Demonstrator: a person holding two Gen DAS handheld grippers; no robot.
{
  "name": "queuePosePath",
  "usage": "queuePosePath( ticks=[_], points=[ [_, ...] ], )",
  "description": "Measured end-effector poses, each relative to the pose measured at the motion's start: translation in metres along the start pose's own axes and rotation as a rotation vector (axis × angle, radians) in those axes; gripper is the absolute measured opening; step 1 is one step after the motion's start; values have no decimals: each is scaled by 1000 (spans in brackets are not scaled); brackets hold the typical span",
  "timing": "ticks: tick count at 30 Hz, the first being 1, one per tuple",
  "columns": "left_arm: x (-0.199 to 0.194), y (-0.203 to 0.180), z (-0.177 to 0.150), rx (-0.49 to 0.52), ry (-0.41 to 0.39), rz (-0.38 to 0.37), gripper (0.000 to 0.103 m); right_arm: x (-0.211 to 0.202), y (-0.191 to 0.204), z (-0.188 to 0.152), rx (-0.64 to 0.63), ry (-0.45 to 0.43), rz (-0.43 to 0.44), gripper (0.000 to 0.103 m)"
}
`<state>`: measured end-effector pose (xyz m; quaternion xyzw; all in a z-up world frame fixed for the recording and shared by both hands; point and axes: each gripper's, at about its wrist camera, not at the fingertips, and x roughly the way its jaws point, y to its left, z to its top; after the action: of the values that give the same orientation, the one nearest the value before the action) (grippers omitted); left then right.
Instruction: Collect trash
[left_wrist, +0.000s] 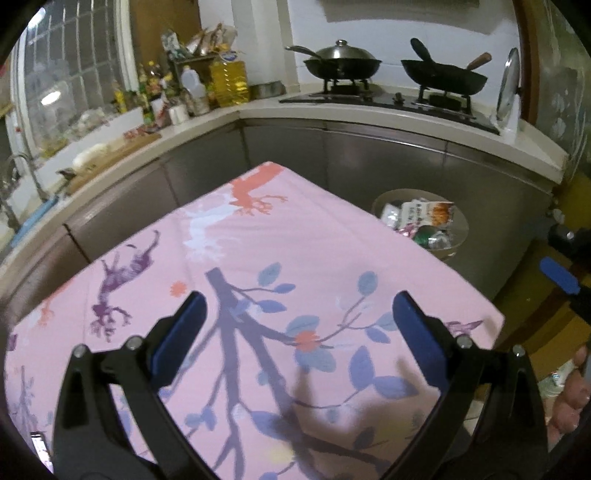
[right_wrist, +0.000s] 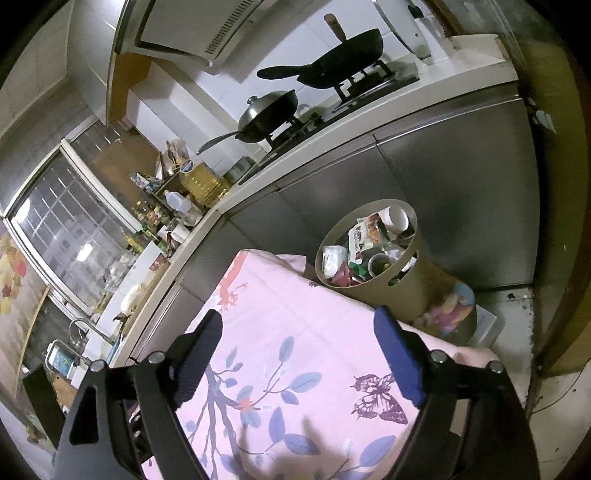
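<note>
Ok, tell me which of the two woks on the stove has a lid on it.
The left wok, nearer the oil bottle; a domed metal lid covers it. The right wok is uncovered.

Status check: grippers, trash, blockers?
Left gripper open, empty. Right gripper open, empty. Trash bin full, beside the pink tablecloth. No blockers visible.

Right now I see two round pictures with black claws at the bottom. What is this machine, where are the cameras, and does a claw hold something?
There is no robot. A person carries two hand-held grippers, each with a fisheye camera looking along its fingers. One picture comes from the left gripper, the other from the right gripper. Both stand open and hold nothing. Under them lies a pink flowered tablecloth with no objects visible on it. Beside the table, a round trash bin is filled with wrappers and cups.
</note>
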<state>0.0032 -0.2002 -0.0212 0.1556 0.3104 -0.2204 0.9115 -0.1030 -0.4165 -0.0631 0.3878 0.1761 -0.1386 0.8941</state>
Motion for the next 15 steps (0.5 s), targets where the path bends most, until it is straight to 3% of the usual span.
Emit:
queuePosePath(
  ticks=[15],
  points=[
    [-19,-3,0,55,-37,112,97,-2,5,-3,18,9,0,82]
  ],
)
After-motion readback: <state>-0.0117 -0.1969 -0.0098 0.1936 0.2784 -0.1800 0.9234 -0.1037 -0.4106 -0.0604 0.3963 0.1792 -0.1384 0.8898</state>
